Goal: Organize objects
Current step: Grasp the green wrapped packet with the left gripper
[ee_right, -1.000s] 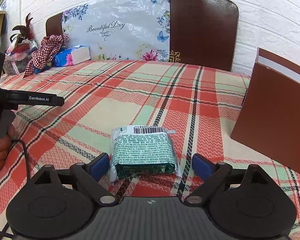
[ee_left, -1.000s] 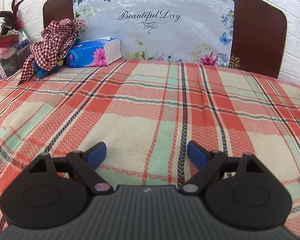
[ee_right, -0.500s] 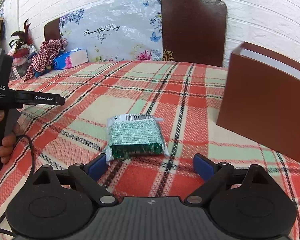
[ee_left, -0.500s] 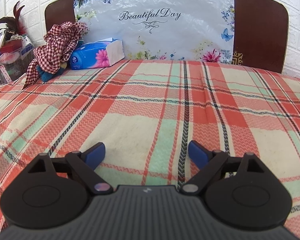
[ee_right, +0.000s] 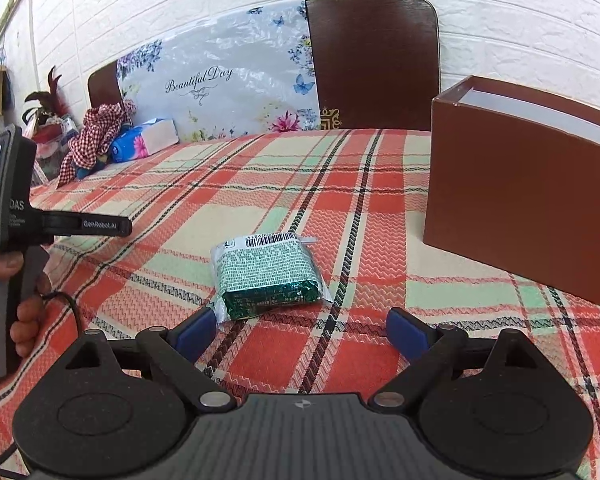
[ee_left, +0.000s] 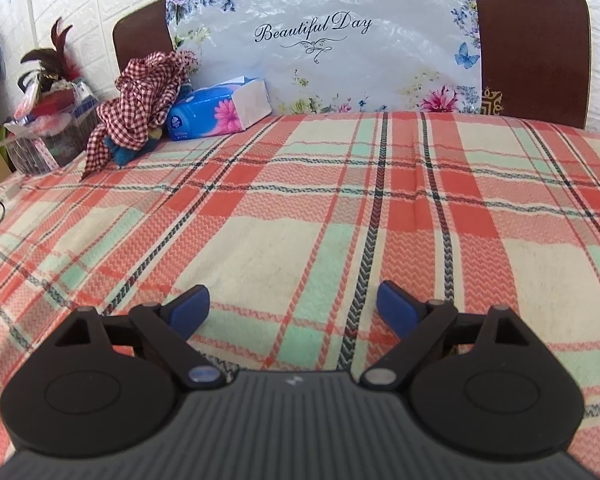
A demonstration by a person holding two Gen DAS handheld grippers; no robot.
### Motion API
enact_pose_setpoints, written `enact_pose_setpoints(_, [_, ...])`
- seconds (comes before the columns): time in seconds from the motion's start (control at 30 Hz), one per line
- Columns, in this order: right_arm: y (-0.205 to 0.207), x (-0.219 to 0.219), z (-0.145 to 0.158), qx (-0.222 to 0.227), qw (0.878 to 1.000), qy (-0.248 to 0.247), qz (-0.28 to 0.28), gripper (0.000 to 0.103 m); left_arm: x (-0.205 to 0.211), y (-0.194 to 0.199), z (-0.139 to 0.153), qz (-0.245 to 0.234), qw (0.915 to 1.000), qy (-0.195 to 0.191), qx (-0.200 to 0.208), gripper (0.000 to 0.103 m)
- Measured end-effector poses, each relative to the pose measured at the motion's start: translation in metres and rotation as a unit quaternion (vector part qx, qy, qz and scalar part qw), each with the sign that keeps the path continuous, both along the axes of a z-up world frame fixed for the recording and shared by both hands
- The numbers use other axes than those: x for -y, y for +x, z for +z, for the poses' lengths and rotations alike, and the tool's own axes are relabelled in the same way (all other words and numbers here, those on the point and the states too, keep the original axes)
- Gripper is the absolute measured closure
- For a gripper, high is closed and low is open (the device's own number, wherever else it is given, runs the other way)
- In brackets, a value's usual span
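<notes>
A green and white packet (ee_right: pixel 266 276) in clear wrap lies flat on the plaid cloth, just beyond my right gripper (ee_right: pixel 300 330). That gripper is open, its blue pads wide apart, and the packet sits ahead of them, nearer the left pad. A brown open-topped box (ee_right: pixel 516 200) stands to the right. My left gripper (ee_left: pixel 294 310) is open over bare plaid cloth with nothing between its pads. In the right wrist view the left gripper's body (ee_right: pixel 16 216) shows at the far left, held by a hand (ee_right: pixel 24 320).
At the far left back lie a red checked cloth (ee_left: pixel 140 100) over a blue soft thing, and a blue tissue box (ee_left: pixel 220 110). A floral plastic sheet (ee_left: pixel 320 40) leans on a brown headboard (ee_left: pixel 532 40). A cluttered clear bin (ee_left: pixel 48 136) stands off the left edge.
The right view has swung right and drawn back: the packet sits farther from the pads and the brown box shows more fully. The left view has shifted left, showing more of the bin.
</notes>
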State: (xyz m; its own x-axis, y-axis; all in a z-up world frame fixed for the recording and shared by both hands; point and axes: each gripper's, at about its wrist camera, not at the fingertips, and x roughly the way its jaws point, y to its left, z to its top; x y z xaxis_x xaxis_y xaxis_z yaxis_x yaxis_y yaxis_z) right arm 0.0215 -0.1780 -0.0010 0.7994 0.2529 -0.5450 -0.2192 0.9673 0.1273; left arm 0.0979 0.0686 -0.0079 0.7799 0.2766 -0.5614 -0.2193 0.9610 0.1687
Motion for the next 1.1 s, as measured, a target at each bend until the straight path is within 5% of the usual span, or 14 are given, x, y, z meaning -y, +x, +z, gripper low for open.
enact_pose_setpoints(0.23, [-0.001, 0.004, 0.0, 0.001, 1.0, 0.02, 0.0, 0.011, 0.008, -0.001, 0.004, 0.022, 0.9996, 0.013, -0.012, 0.01])
enact_pose_setpoints(0.37, [-0.001, 0.006, 0.0, 0.0, 1.0, 0.025, 0.001, 0.011, 0.015, -0.009, 0.017, 0.017, 0.9962, -0.066, -0.053, 0.013])
enact_pose_setpoints(0.5, [0.0, 0.002, 0.0, 0.0, 1.0, 0.015, 0.002, 0.01, 0.036, -0.024, 0.031, -0.051, 0.9842, -0.151, -0.078, 0.015])
enact_pose_setpoints(0.83, [0.012, -0.017, 0.001, -0.002, 0.999, -0.039, 0.023, 0.011, 0.092, -0.018, 0.038, -0.187, 0.9384, -0.256, -0.137, 0.016])
enact_pose_setpoints(0.9, [0.018, -0.022, 0.002, 0.004, 0.998, -0.051, 0.031, 0.013, 0.101, -0.013, 0.029, -0.198, 0.9329, -0.257, -0.158, 0.033])
enact_pose_setpoints(0.97, [0.025, -0.026, 0.0, -0.007, 0.998, -0.054, 0.04, 0.024, 0.108, -0.013, 0.024, -0.205, 0.9317, -0.256, -0.157, 0.039])
enact_pose_setpoints(1.03, [0.024, -0.024, 0.0, -0.005, 0.998, -0.054, 0.045, 0.043, 0.114, -0.013, 0.023, -0.225, 0.9232, -0.267, -0.16, 0.055])
enact_pose_setpoints(1.1, [0.021, -0.021, 0.001, -0.001, 0.998, -0.055, 0.042, 0.049, 0.12, -0.012, 0.023, -0.23, 0.9184, -0.274, -0.169, 0.06])
